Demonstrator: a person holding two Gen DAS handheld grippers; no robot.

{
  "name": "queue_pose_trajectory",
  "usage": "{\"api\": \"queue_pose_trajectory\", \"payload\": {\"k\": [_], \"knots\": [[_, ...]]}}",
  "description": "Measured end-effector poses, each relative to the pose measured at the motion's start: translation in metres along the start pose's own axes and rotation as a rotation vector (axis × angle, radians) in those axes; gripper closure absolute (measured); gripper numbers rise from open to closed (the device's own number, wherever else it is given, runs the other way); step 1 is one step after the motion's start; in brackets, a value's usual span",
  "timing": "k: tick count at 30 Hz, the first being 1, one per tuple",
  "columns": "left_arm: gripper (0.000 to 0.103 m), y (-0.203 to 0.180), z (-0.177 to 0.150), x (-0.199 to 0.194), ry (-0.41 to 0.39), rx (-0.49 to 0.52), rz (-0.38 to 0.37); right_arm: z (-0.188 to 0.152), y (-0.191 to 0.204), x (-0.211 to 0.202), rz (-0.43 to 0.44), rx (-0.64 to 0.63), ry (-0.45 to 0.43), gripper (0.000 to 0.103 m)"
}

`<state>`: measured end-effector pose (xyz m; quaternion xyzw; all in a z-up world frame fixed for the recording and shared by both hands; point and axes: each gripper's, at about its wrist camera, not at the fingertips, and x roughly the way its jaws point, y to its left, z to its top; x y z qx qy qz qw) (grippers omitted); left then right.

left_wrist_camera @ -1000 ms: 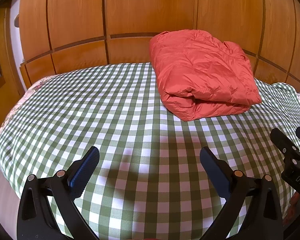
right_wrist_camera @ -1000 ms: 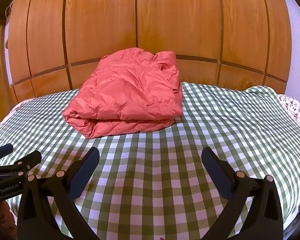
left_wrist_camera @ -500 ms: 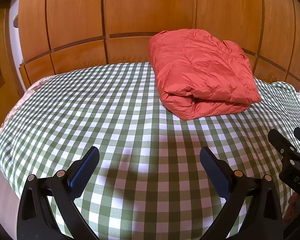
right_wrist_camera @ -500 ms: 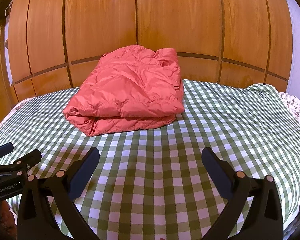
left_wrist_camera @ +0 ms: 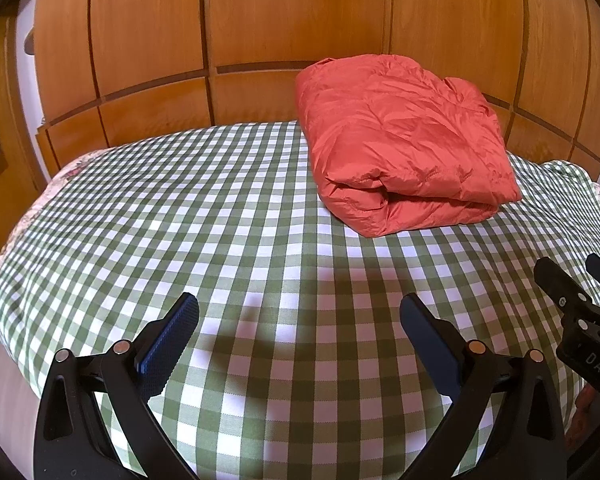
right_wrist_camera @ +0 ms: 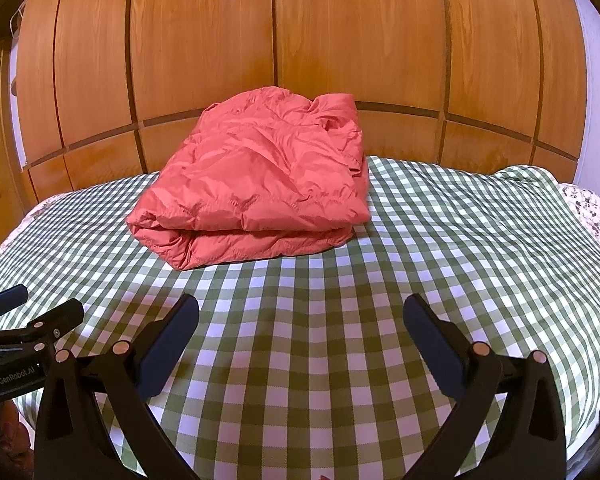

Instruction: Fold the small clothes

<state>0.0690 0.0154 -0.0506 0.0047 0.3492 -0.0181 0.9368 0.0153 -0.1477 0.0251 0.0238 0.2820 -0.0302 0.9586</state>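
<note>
Red puffy jacket [left_wrist_camera: 404,144] folded on green checked bedspread [left_wrist_camera: 204,216], left gripper [left_wrist_camera: 300,320] and right gripper [right_wrist_camera: 300,320] both spread apart, holding nothing

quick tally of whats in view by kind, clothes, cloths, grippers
Clothes: 1, the folded orange puffer jacket at the back of the bed.
Cloths: 1, the green checked cloth spread under it.
Grippers: 2, the left gripper and the right gripper, both open and empty above the cloth.
Total: 4

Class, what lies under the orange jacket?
The folded jacket rests on the green checked cloth covering the bed. The cloth beneath it is hidden, as is anything inside the folds.
</note>
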Motion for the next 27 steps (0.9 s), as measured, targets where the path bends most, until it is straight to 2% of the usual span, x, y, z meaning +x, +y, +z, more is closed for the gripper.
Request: {"api": "queue_pose_trajectory", "payload": {"k": [17,27], "knots": [[0.003,0.004,-0.001,0.004,0.013,-0.004,0.016,-0.003,0.002,0.003,0.001,0.000,0.013,0.002],[0.004,0.012,0.000,0.020,0.097,-0.029,0.002,-0.003,-0.008,0.010,-0.011,0.043,0.038,0.002]]}}
